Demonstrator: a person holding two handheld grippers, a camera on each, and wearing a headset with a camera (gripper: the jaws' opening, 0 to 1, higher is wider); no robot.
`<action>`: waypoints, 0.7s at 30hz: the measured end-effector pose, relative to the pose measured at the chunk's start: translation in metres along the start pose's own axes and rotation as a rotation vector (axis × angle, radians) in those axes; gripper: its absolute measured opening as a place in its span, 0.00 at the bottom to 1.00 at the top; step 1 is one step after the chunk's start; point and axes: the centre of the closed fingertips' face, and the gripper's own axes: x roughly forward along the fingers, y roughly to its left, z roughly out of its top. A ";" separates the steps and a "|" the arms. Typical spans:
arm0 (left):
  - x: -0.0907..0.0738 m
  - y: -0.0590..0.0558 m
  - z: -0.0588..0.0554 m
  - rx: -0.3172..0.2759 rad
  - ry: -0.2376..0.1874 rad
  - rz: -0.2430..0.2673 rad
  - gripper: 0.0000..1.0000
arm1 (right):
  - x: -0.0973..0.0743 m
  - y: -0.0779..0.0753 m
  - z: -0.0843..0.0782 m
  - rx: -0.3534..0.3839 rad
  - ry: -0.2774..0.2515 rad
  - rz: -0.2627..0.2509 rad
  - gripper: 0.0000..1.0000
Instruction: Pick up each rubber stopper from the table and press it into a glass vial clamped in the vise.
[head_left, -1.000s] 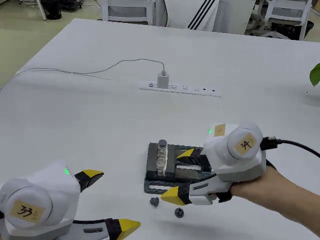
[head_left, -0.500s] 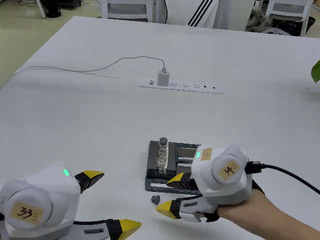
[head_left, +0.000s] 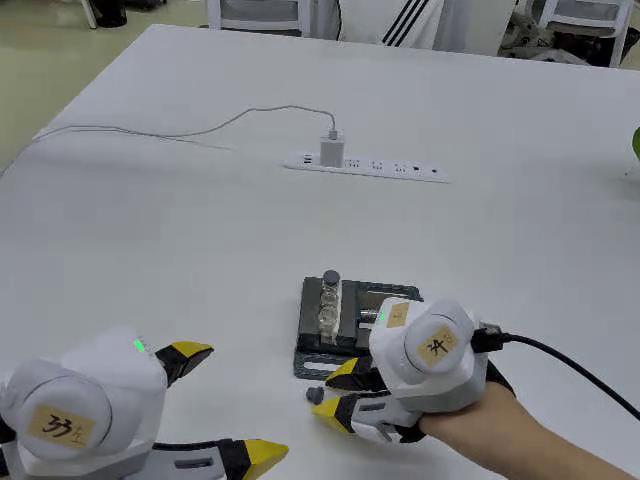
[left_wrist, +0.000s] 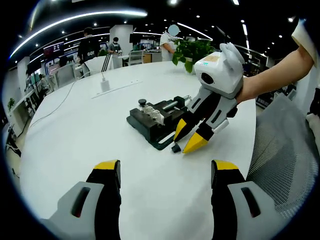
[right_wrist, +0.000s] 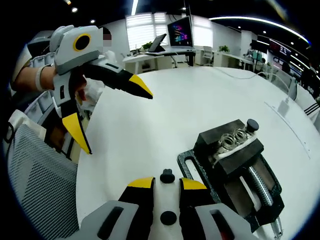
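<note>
Two loose rubber stoppers lie on the table (head_left: 200, 250), close to its near edge. One stopper (right_wrist: 168, 217) lies between the right gripper (right_wrist: 166, 186) fingers, and the second stopper (right_wrist: 167, 175) is just ahead of the fingertips. A third stopper (right_wrist: 252, 125) is seated in the far glass vial. The vials (right_wrist: 232, 138) stand upright in a row in the vise (right_wrist: 235, 155), three by the look of it, and the nearer ones are uncapped.

The right gripper fingers are narrowed around the stopper between them. I cannot tell whether the pads touch it. The vise is just to the right of these fingers in the right gripper view.

The left gripper (left_wrist: 165, 172) is spread wide with nothing between its fingers. It is low over bare table, well apart from the vise.

One power strip (head_left: 365, 168) lies far beyond the vise with one white charger (head_left: 331, 152) plugged in. One cable (head_left: 150, 133) trails from it toward the table's left edge.

There is wide bare table to the left of and beyond the vise. A mesh chair (left_wrist: 285, 150) is beside the near edge.
</note>
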 end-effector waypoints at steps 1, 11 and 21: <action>0.000 0.000 0.000 0.000 0.000 0.000 0.72 | 0.001 -0.001 0.000 -0.003 0.001 -0.001 0.14; 0.000 0.001 -0.002 -0.006 0.002 0.001 0.72 | 0.002 0.000 0.002 -0.016 0.004 0.015 0.08; 0.001 0.000 -0.002 0.005 0.005 -0.006 0.71 | -0.004 -0.001 0.003 -0.055 0.025 0.013 0.07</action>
